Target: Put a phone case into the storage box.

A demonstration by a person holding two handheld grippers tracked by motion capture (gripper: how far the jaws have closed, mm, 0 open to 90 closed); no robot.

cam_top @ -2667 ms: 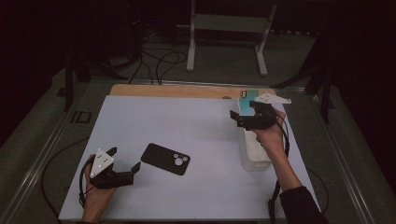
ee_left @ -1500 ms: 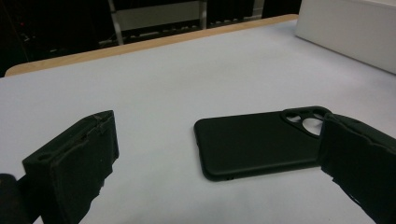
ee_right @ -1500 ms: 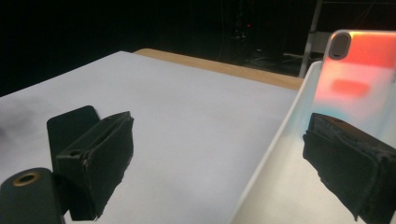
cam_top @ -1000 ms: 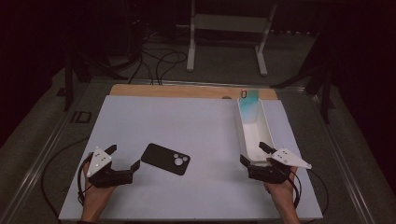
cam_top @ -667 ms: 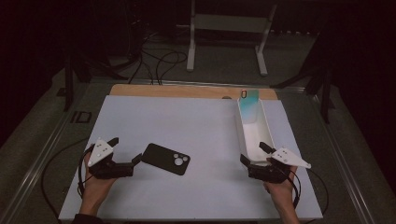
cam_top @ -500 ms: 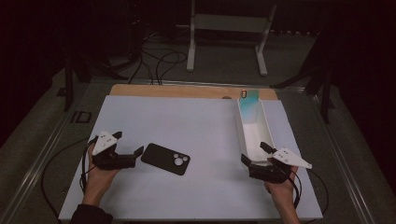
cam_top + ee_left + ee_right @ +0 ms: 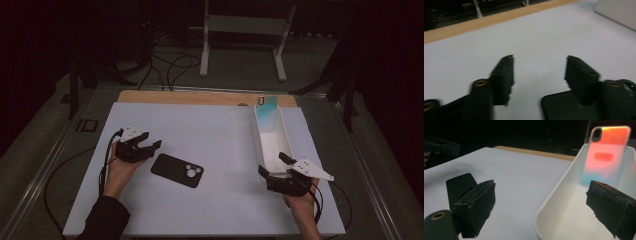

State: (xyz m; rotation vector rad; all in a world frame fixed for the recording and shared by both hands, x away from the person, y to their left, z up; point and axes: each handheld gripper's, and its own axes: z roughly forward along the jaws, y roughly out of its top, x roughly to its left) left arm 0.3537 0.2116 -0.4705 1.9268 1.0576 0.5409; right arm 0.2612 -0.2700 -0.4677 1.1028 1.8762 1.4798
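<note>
moved: the left gripper point(image 7: 151, 146) has slid across the white mat point(image 7: 210, 130) toward the black phone case point(image 7: 178, 170), and its jaws have just been closing part way; the right gripper point(image 7: 272, 167) sits where it was, at the near end of the tray.
left tongs: half open, nothing pinched. in the left gripper view one jaw overlaps the near corner of the black phone case point(image 7: 571, 105) and the other hangs over bare mat, so the corner isn't squarely in the gap.
right tongs: spread wide and holding nothing, one jaw outside the white tray point(image 7: 257, 142) and one over its inside.
task's thing: the black phone case lies flat on the mat, camera cut-out end pointing toward the tray, just beside the left jaws.
why so: my guess is the left hand comes in low to catch the case by its thin edge, while the right waits by the tray where a coloured phone case point(image 7: 606, 155) already leans upright against the far wall.
hard to tell: the left gripper view is blurred, so whether the jaw touches the case or hovers above it i can't say; the case runs off the bottom edge there.
</note>
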